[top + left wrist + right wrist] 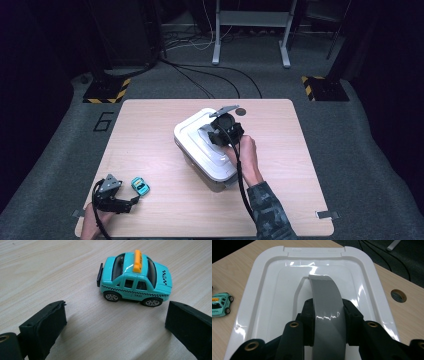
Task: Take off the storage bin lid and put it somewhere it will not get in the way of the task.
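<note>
Item 1: white lidded box [207, 150], centre of desk [150, 125], set at an angle to the desk edges; lid [274, 290] seated on the tub, all rim corners in the right gripper view looking flush, so box reads as closed. Item 2: grey arched handle [327, 310] on lid top, raised from its recess. Item 3: right gripper [220, 132], over lid centre, jaws clamped on the handle from both sides, pads pressing its edges; hand [245, 152] behind it, above the box's near-right part. Item 4: teal toy taxi [136, 280] w/ orange roof sign, on its wheels on bare desk, near-left area, well apart from the box; also seen at left edge of right gripper view [220, 303]. Item 5: left gripper [134, 200], low at the near-left desk edge, jaws wide apart, nothing between the pads; taxi just beyond the tips, not touched. Status, judged: work looks like lid off, taxi in. Done so far: handle gripped, left gripper lined up on taxi. Left: lift lid clear & park it, close on taxi, carry to box, drop in, prob. refit lid. Approx. early stage; no item yet relocated. Round hole in desk [398, 295] beyond box, not involved.
</note>
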Motion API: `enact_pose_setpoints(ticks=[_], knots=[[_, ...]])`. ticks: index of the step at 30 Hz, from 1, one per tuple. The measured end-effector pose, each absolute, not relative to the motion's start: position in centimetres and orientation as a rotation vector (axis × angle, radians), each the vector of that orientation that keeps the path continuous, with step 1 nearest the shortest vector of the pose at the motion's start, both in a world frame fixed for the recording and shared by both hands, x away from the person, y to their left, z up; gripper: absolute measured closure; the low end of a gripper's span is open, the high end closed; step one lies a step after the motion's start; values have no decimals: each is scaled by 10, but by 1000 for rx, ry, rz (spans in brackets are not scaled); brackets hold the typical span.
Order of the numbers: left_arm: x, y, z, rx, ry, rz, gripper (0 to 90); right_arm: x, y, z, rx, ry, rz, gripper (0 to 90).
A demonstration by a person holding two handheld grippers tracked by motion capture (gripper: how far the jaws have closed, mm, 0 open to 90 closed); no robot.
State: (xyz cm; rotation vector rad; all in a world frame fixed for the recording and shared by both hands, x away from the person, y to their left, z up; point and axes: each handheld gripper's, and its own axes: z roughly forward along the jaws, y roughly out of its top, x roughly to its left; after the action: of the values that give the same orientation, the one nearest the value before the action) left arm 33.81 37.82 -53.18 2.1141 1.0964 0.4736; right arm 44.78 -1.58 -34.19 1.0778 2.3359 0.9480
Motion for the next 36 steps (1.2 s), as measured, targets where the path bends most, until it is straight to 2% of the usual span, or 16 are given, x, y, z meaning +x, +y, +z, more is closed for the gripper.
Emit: enact_pose_setpoints(ticks=[21,36], knots=[[338,378,-532,2118,1094,476,31,443,-52,-323,1148,2254,949,667],[338,378,-532,2118,1094,481,33,445,-99,-319,1259,2151,929,668]])
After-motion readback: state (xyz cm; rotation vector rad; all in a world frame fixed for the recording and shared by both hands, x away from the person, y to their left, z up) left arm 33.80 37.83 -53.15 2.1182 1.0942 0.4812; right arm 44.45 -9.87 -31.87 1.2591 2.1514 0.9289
